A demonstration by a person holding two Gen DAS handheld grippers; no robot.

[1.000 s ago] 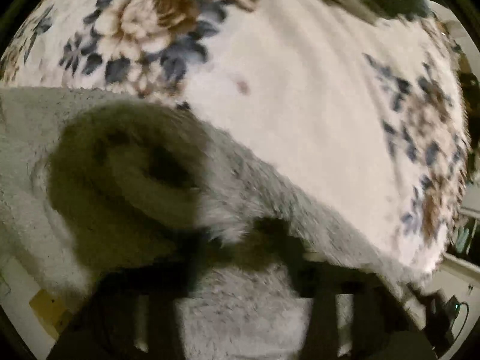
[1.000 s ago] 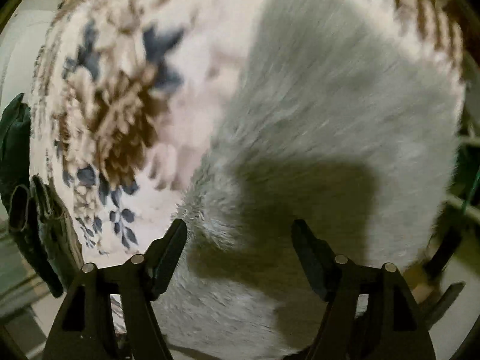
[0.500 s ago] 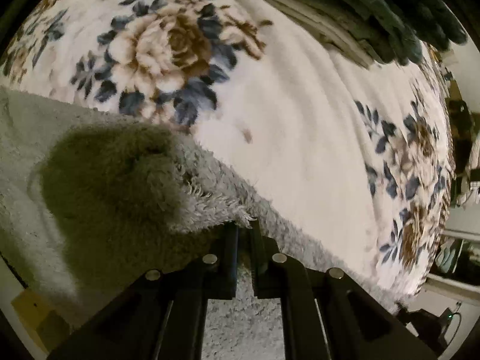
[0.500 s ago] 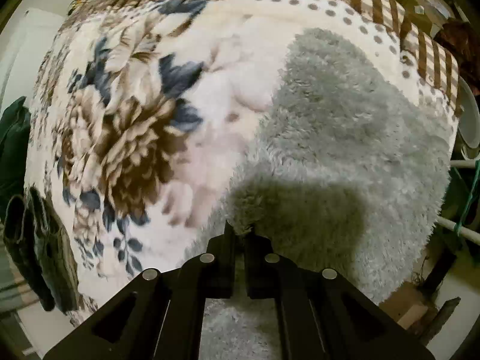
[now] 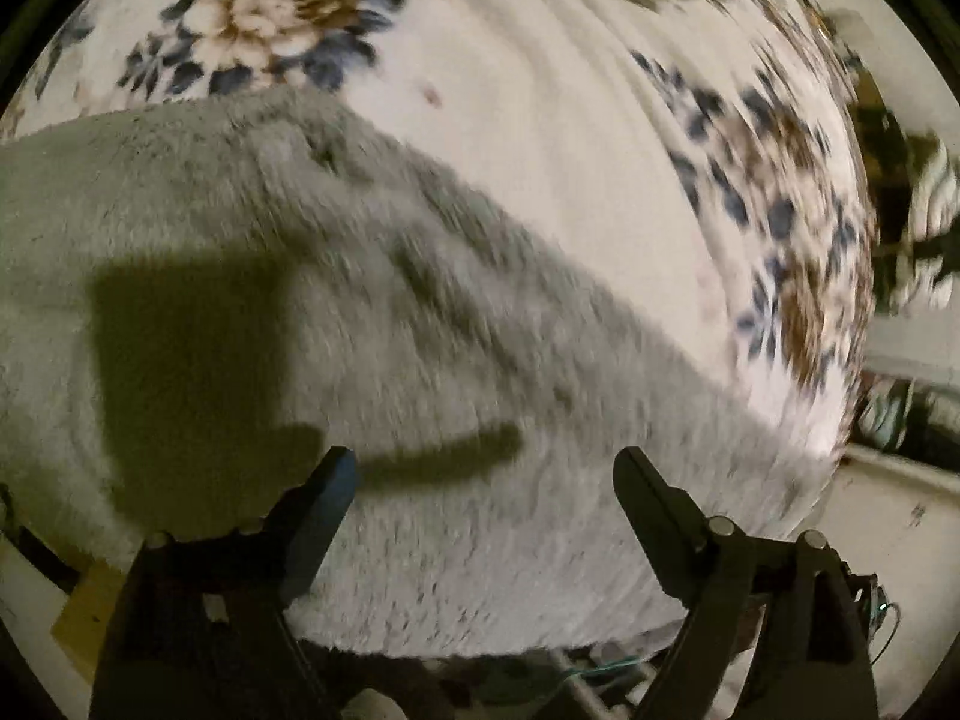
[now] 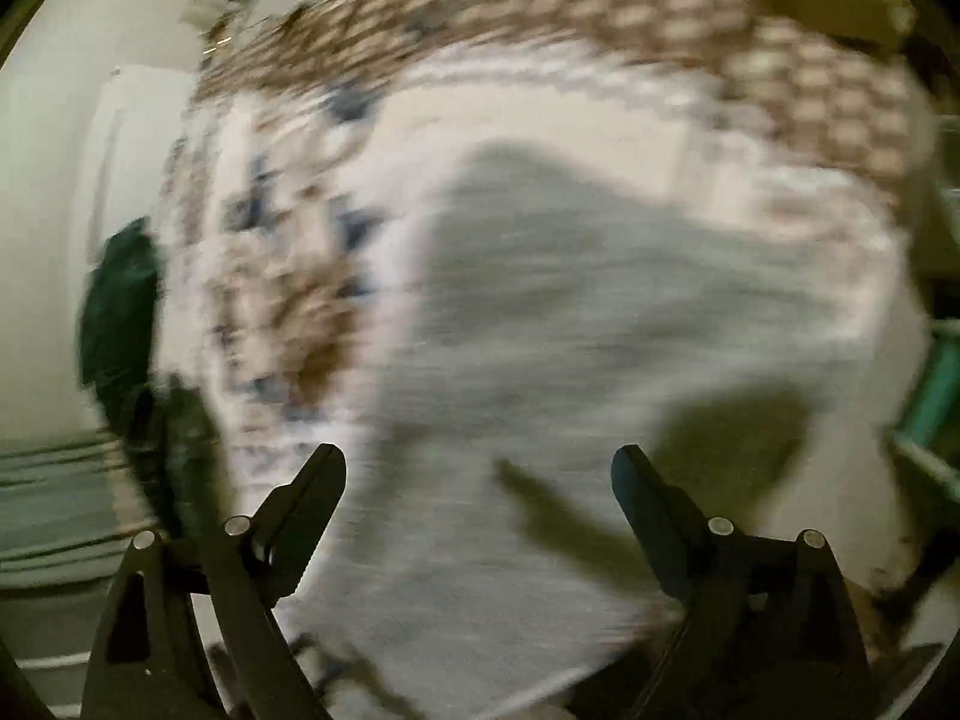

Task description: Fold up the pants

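Left wrist view: the left gripper [image 5: 483, 468] hangs above the fluffy grey pants [image 5: 336, 300], its jaws wide and opening, nothing between them. The pants lie on a floral blanket [image 5: 540, 138] spread over the bed. Right wrist view, blurred: the right gripper [image 6: 480, 468] has its jaws opening wide too, empty, over the same grey pants [image 6: 570, 312]

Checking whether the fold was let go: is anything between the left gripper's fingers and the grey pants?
Nothing: in the left wrist view the left gripper is opening above the grey pants, no cloth between its fingers.
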